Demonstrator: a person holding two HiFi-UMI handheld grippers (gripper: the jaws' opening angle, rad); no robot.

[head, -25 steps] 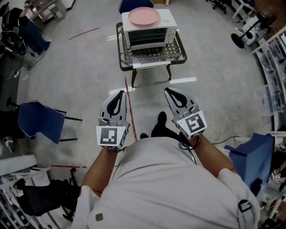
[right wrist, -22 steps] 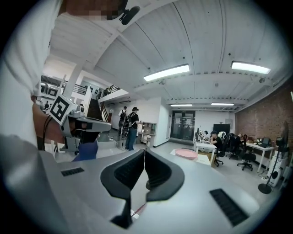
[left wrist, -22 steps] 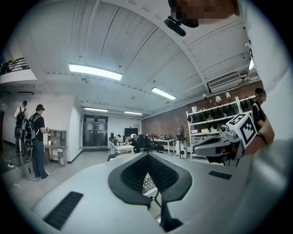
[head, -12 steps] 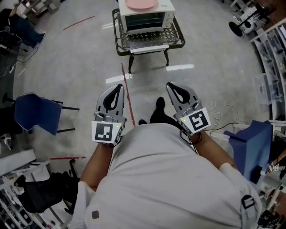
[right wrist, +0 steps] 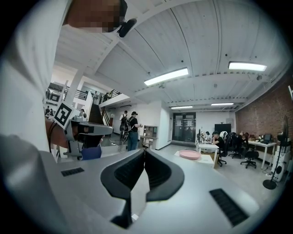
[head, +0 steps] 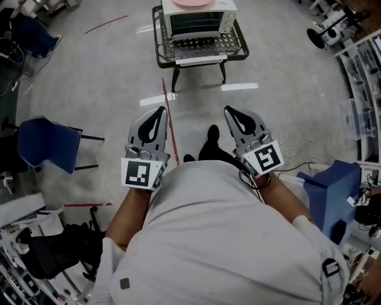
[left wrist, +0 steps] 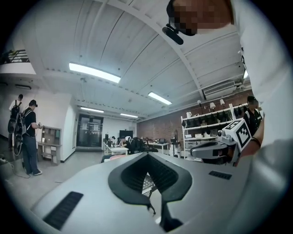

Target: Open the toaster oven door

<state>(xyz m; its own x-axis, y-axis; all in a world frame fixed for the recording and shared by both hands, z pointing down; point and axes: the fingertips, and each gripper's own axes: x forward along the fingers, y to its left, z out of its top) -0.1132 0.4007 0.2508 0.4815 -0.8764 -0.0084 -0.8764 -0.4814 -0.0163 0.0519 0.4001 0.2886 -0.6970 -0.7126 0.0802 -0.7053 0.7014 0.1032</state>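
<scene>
Approach: toaster oven (head: 199,18), door shut, frame top centre
Left tongs (head: 159,110), right tongs (head: 230,109) pressed together, empty; next, reach and spread at its door

top centre: black metal table (head: 158,43) with a mesh top, toaster oven (head: 199,21) sitting right on it toward the back | grey floor (head: 107,77): red tape line (head: 171,128) below the table, white tape strip (head: 158,99) beside it | left edge: blue chair (head: 47,144) standing on the floor
</scene>
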